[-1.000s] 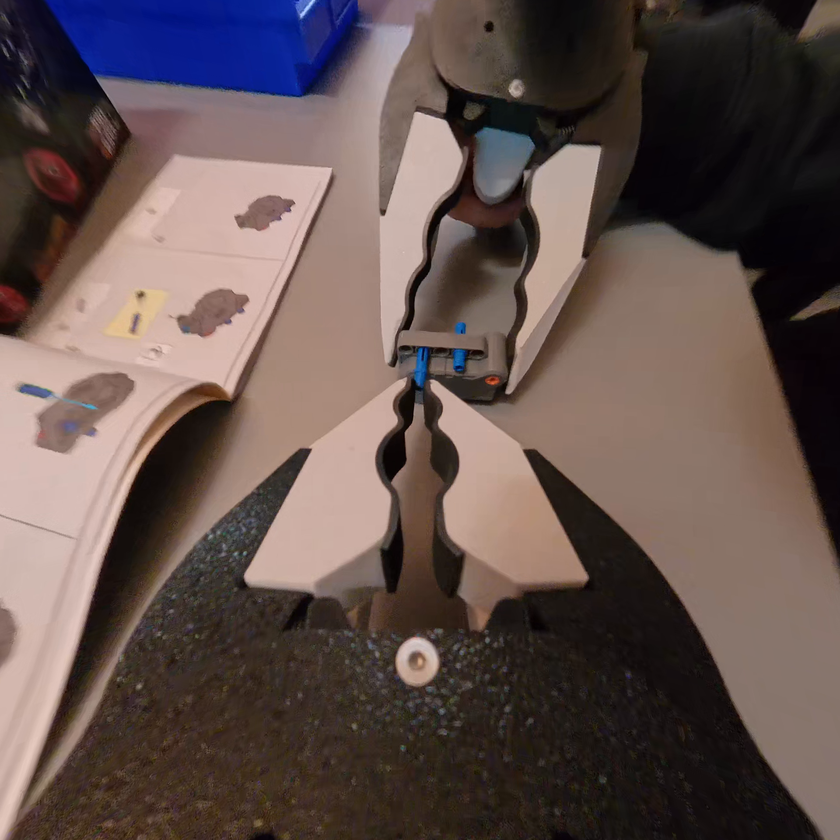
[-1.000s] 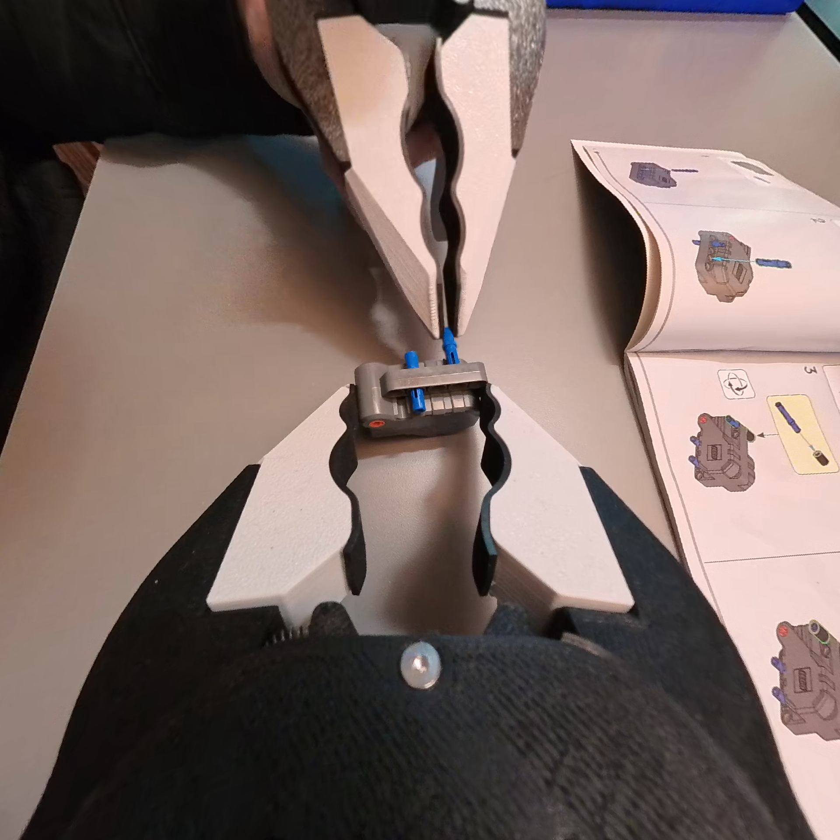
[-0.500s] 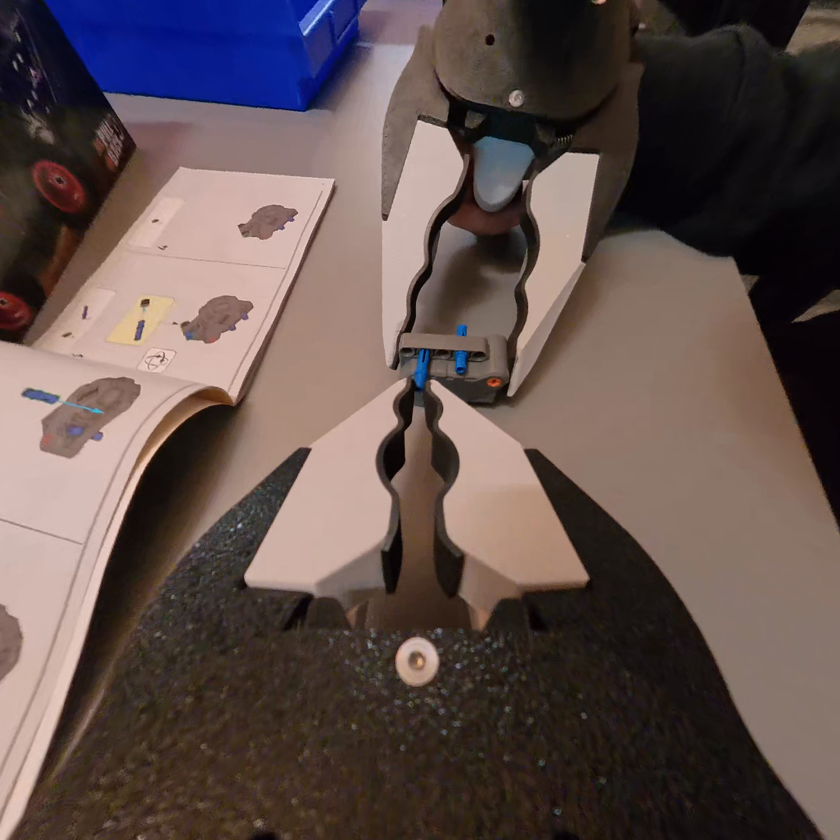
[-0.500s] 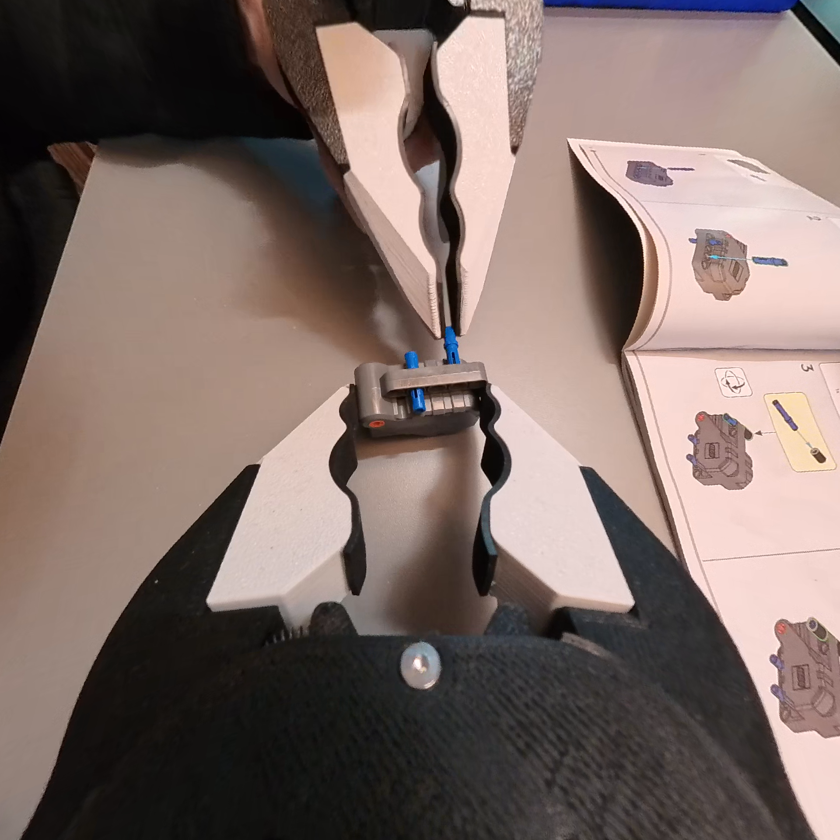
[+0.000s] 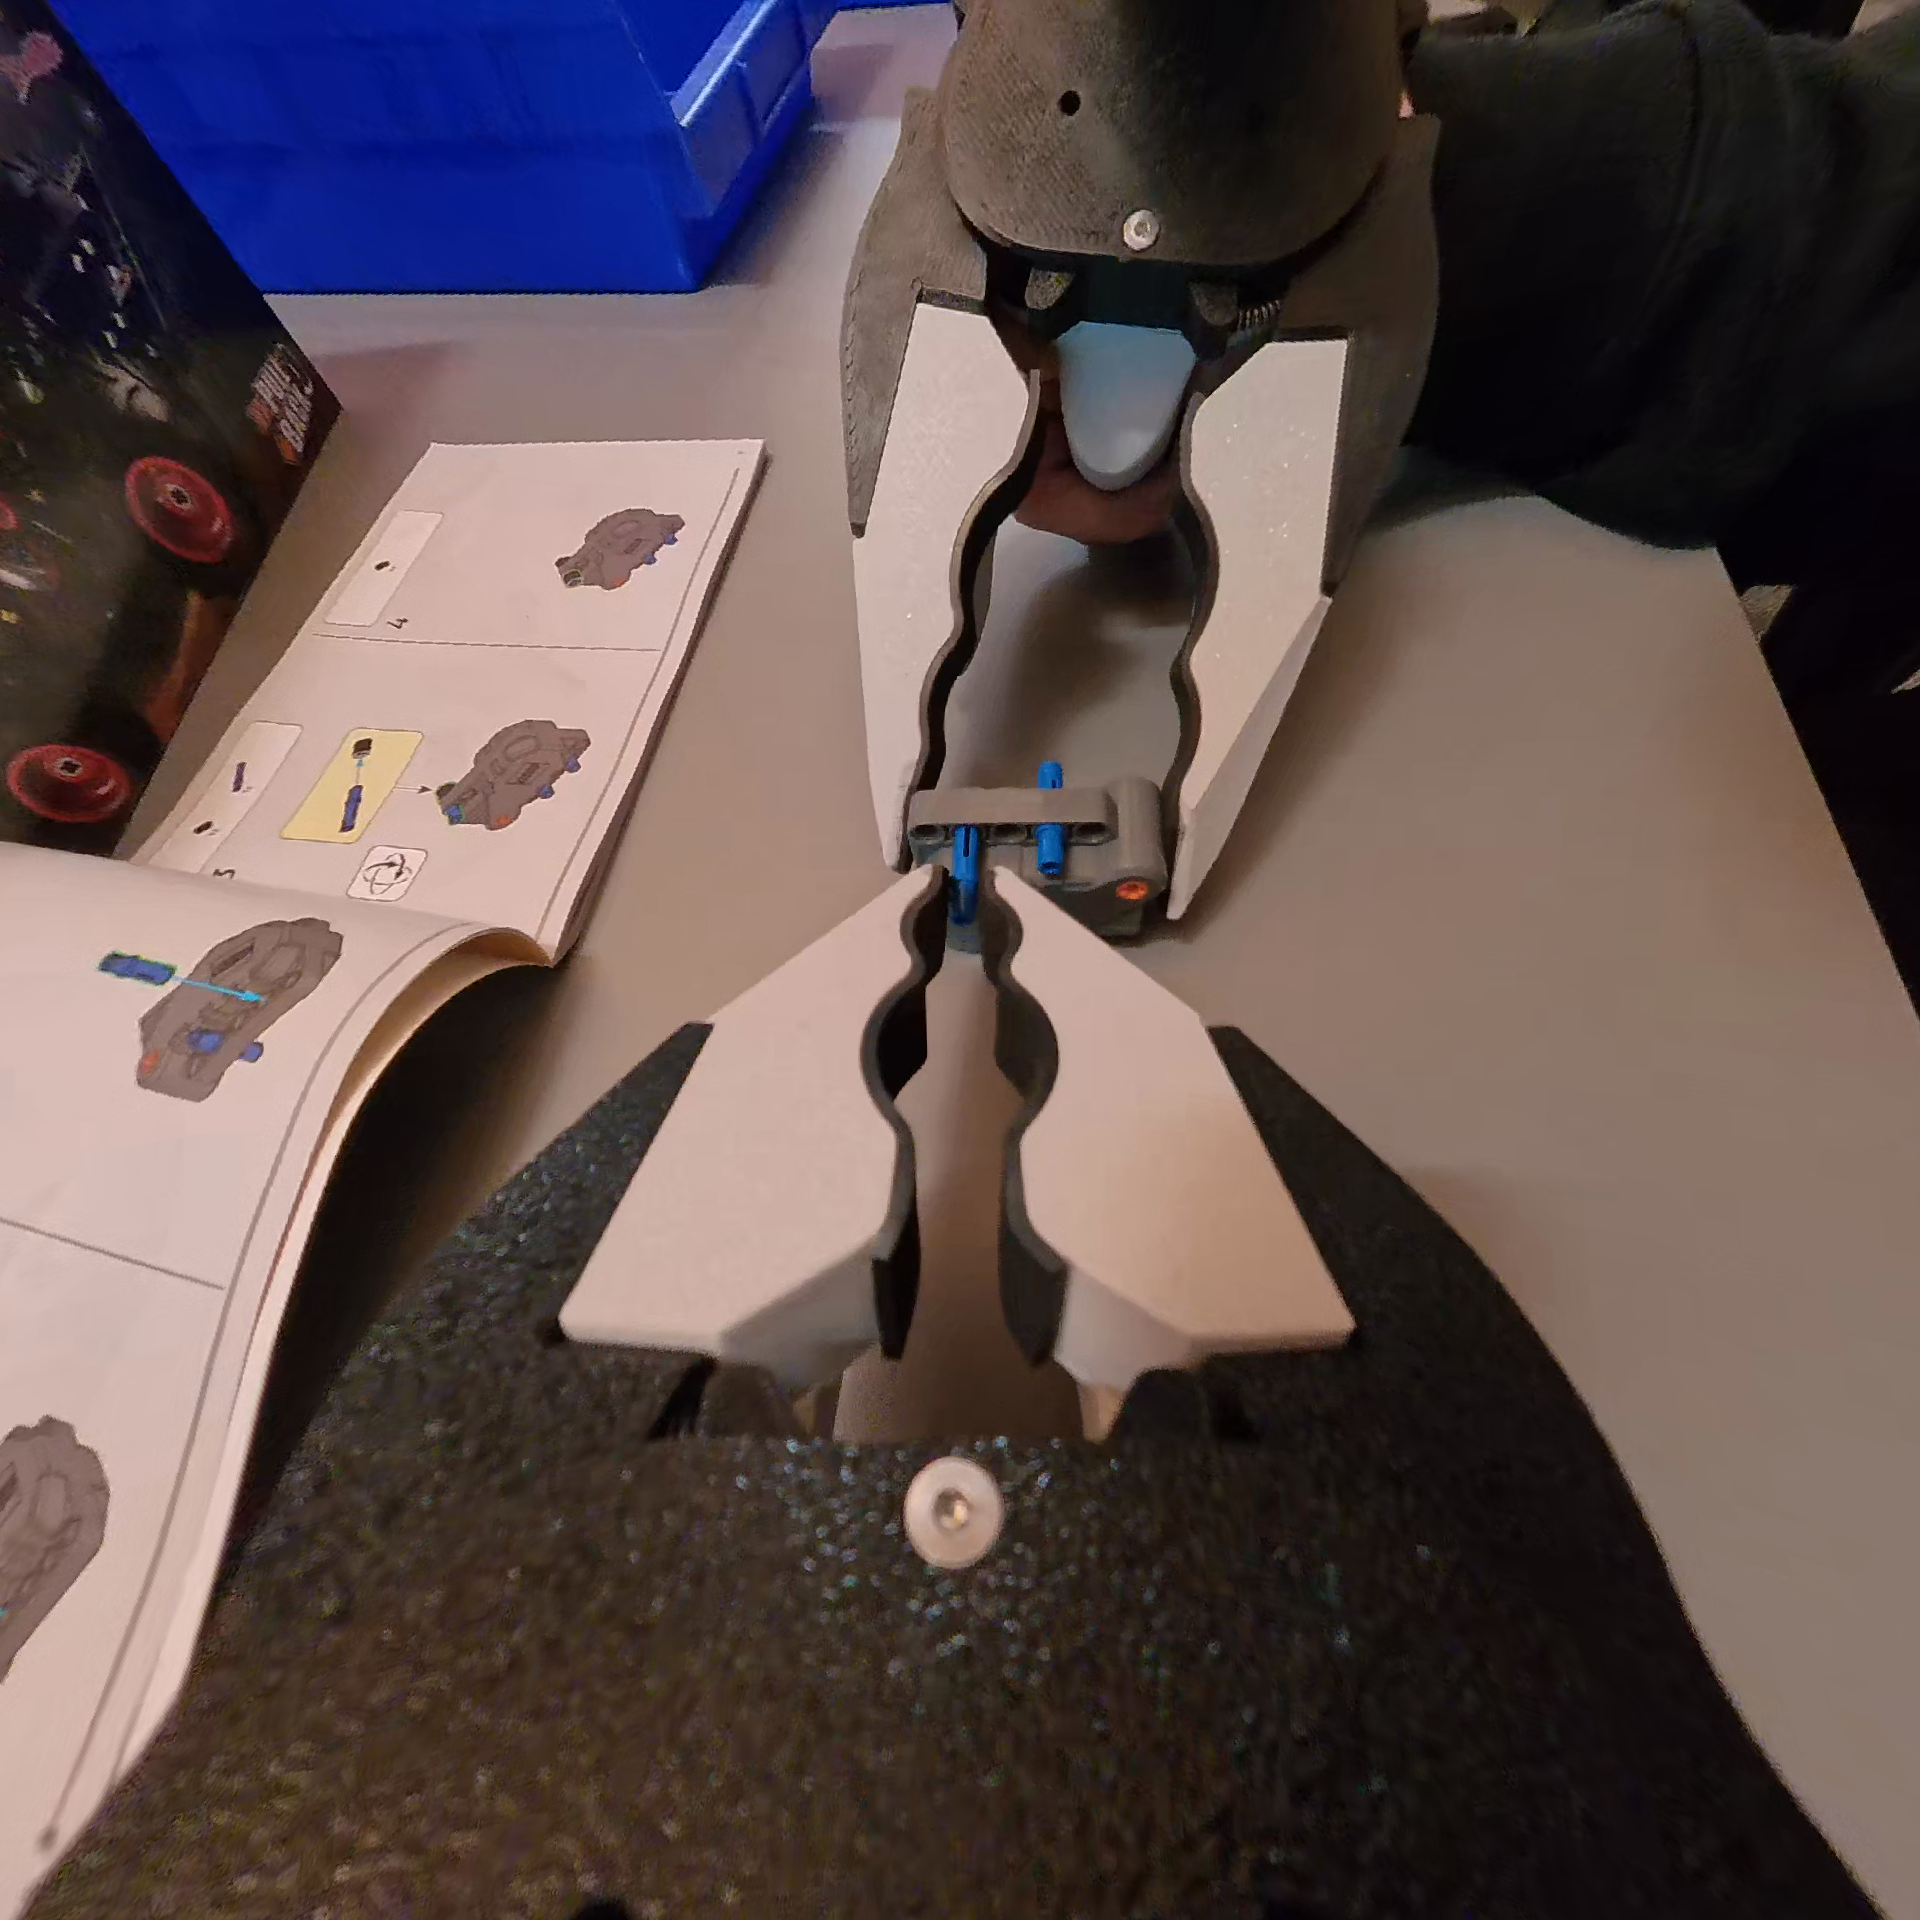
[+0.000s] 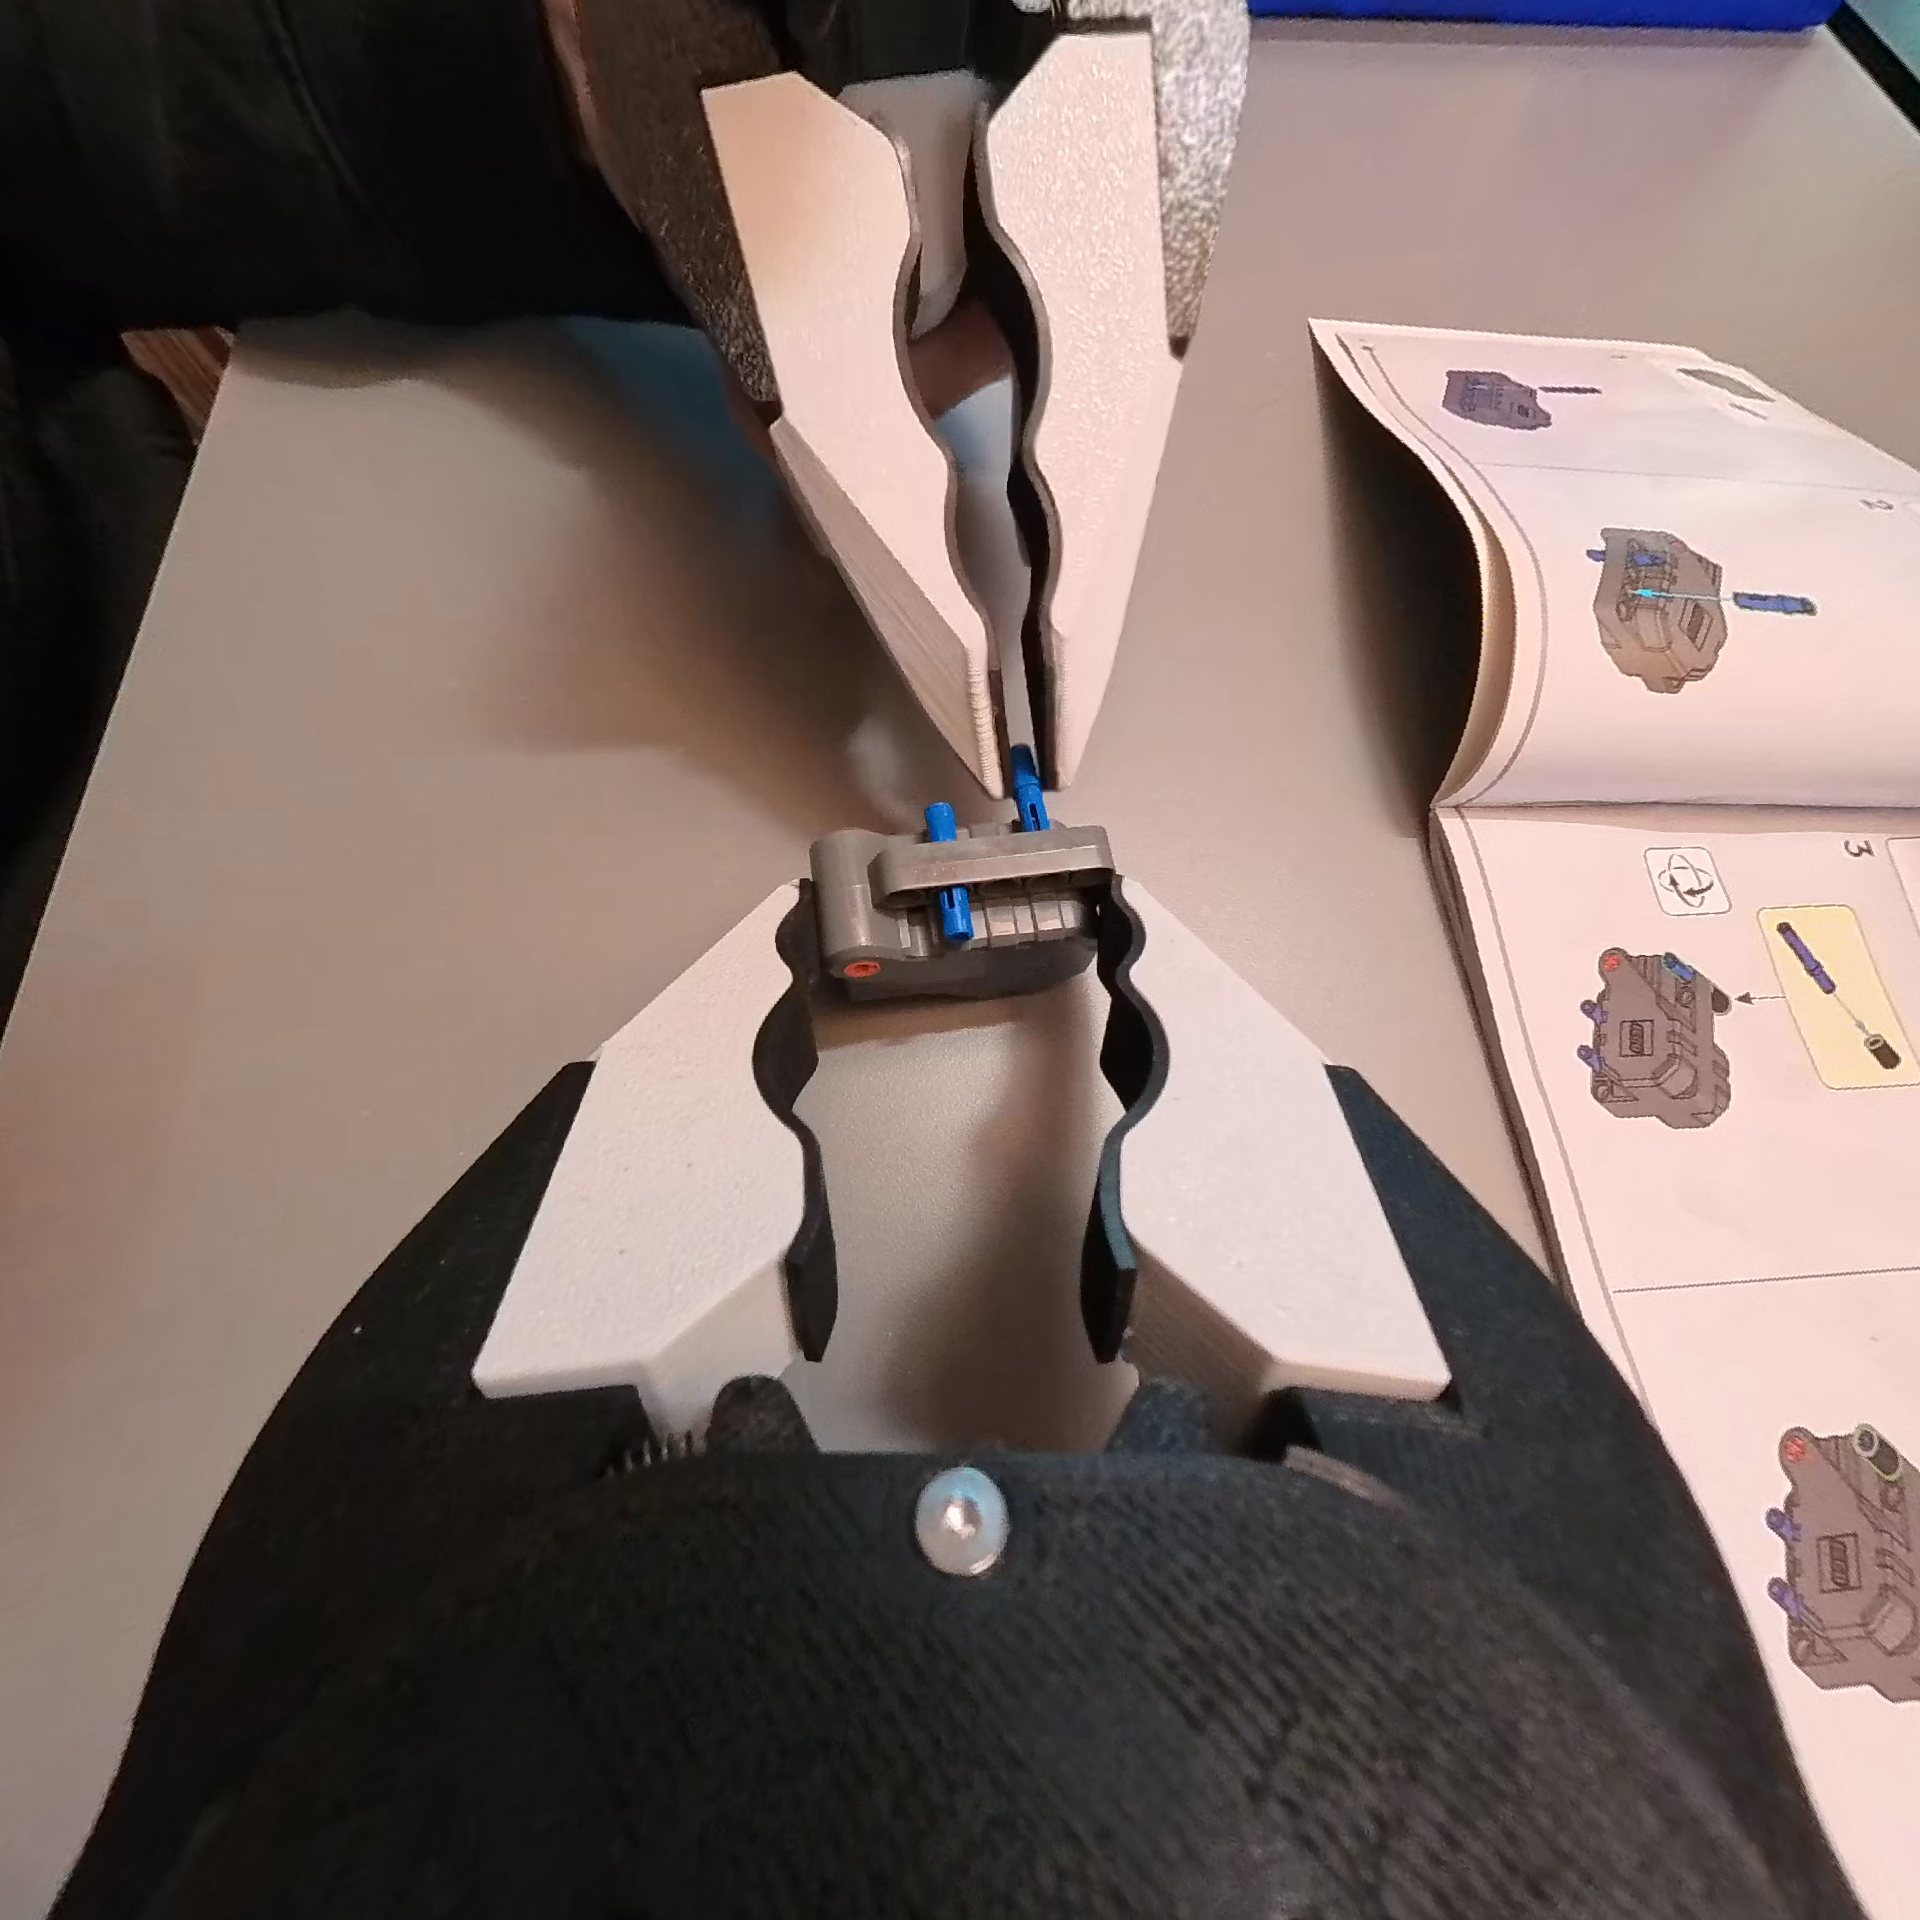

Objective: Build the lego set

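A grey lego assembly [image 6: 935,935] with a grey beam across its top stands on the table. My right gripper [image 6: 961,914] is shut on its two sides; it also shows in the left wrist view [image 5: 1039,862], with the assembly [image 5: 1081,883] between its fingers. My left gripper [image 5: 966,894] faces it, pinched on the end of a blue pin [image 5: 961,868] that sticks through the beam. In the right wrist view the left gripper [image 6: 1018,774] comes down from above onto that pin [image 6: 1027,795]. A second blue pin [image 6: 945,873] sits in the beam beside it.
An open instruction booklet [image 5: 468,675] lies left of the assembly, on the right in the right wrist view [image 6: 1714,935]. A dark set box [image 5: 104,468] and a blue bin [image 5: 416,135] stand at the far left. A person's dark sleeve [image 5: 1662,260] is behind the right gripper. Left and right tips are no more than a few centimetres apart.
The left wrist view has drawn back and tilted up a little, so more of the blue bin shows. Both grips and the assembly stay as they were.
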Tool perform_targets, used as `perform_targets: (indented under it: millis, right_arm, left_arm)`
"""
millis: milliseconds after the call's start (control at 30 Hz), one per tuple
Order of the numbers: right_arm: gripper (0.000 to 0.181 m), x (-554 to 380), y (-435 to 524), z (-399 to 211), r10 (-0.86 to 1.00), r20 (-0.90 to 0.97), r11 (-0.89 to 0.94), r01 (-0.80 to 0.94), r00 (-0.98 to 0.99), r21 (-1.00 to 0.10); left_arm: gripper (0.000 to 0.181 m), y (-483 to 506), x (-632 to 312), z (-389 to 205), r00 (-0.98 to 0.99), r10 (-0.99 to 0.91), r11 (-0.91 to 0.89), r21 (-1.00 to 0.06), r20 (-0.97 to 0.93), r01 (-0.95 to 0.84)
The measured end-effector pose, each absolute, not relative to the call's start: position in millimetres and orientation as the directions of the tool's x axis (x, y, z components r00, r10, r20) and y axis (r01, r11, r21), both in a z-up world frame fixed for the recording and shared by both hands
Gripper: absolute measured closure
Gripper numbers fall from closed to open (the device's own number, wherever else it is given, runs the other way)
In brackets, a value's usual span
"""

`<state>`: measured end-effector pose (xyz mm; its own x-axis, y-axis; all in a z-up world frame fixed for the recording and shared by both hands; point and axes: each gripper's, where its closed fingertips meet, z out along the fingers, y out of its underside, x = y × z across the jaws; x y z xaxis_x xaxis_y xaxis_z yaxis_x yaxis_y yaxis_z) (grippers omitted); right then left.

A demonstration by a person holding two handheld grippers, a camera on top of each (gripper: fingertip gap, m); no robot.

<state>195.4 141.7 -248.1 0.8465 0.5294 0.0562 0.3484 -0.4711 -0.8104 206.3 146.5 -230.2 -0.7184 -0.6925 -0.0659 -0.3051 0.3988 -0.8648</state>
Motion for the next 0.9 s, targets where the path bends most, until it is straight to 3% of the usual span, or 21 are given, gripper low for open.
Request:
perform_targets:
  millis: [600,900]
  right_arm:
    - [0.129,195.0,141.7,-248.2,0.532,0.059,-0.469,0.351,0.845,-0.810]
    - [0.130,196.4,142.3,-248.3,0.524,0.065,-0.471,0.353,0.849,-0.809]
  left_arm:
    - [0.179,147.9,205.5,-233.2,-0.702,-0.706,0.427,-0.846,-0.092,-0.319]
    - [0.180,148.7,208.6,-233.7,-0.720,-0.663,0.545,-0.792,-0.206,-0.275]
